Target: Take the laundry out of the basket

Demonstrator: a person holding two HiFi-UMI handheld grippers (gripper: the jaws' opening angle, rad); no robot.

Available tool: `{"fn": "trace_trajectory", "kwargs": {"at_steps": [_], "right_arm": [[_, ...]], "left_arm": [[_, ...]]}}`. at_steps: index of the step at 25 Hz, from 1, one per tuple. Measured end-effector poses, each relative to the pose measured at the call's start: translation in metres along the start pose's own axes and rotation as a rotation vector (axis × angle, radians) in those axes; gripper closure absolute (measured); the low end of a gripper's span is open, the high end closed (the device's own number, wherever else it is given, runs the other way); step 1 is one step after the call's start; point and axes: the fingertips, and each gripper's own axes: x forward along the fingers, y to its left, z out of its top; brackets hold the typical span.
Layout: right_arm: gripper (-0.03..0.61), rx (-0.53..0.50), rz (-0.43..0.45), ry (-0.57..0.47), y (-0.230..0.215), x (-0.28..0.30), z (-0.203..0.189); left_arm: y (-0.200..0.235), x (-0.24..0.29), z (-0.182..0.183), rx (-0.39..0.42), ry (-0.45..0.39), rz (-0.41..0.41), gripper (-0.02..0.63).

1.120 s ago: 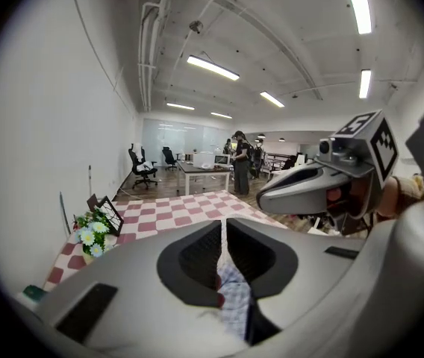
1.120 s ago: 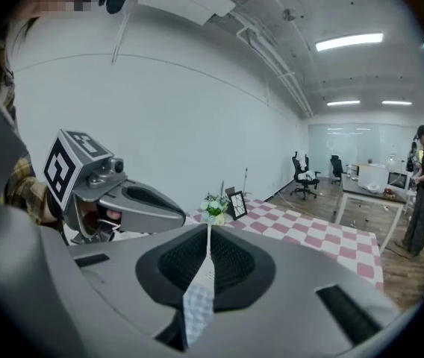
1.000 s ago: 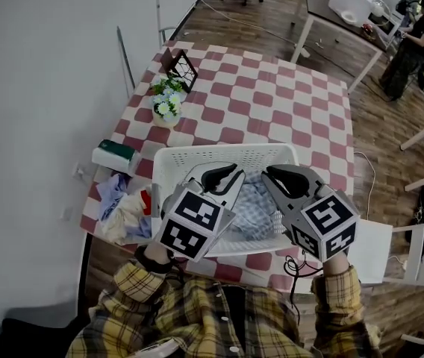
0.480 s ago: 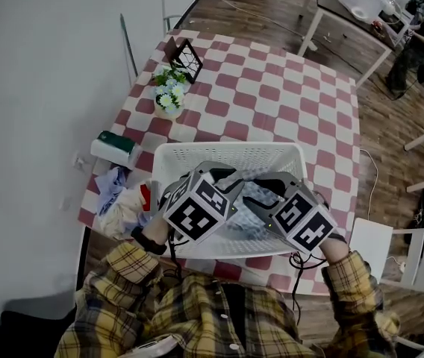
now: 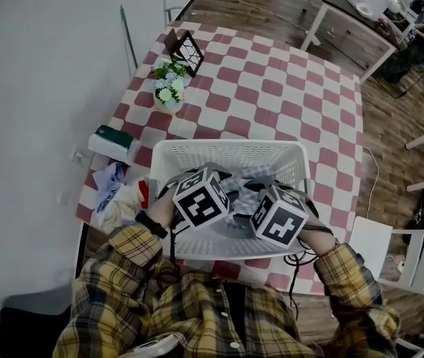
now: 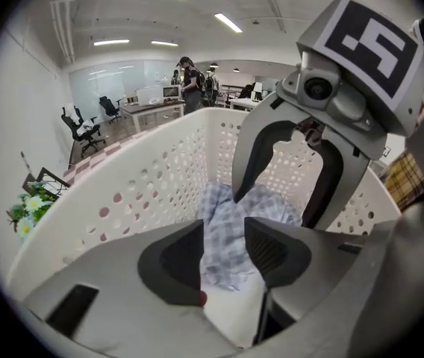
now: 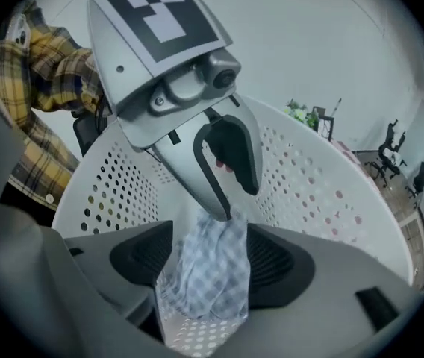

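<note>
I see the checked table (image 5: 272,88) bearing the white basket (image 5: 223,149). In it lies a crumpled blue checked cloth (image 6: 257,203), apparently lengthwise between my grippers. The left gripper (image 6: 225,239) and right gripper (image 7: 212,258) have just been opening, and the cloth sits unpinched between their jaws.

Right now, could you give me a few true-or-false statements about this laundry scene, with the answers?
The white basket stands on a red-and-white checked table. True.
The basket is empty. False: a blue checked cloth lies inside.
The left gripper and right gripper both reach into the basket. True; their jaws have just been opening, cloth between them, ungripped.
The flowers stand in the basket. False: they stand on the table beyond it.
A heap of clothes lies beside the basket. True.
</note>
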Motion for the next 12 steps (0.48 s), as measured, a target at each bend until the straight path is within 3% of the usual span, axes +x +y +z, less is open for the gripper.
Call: {"fn": "trace_trajectory", "kwargs": {"at_steps": [12], "right_arm": [[0.175,-0.047,0.05,0.156,-0.005,0.045,-0.031]], "left_arm": [[-0.003,0.034,-0.031,0.04,0.08,-0.092,0.319]]}}
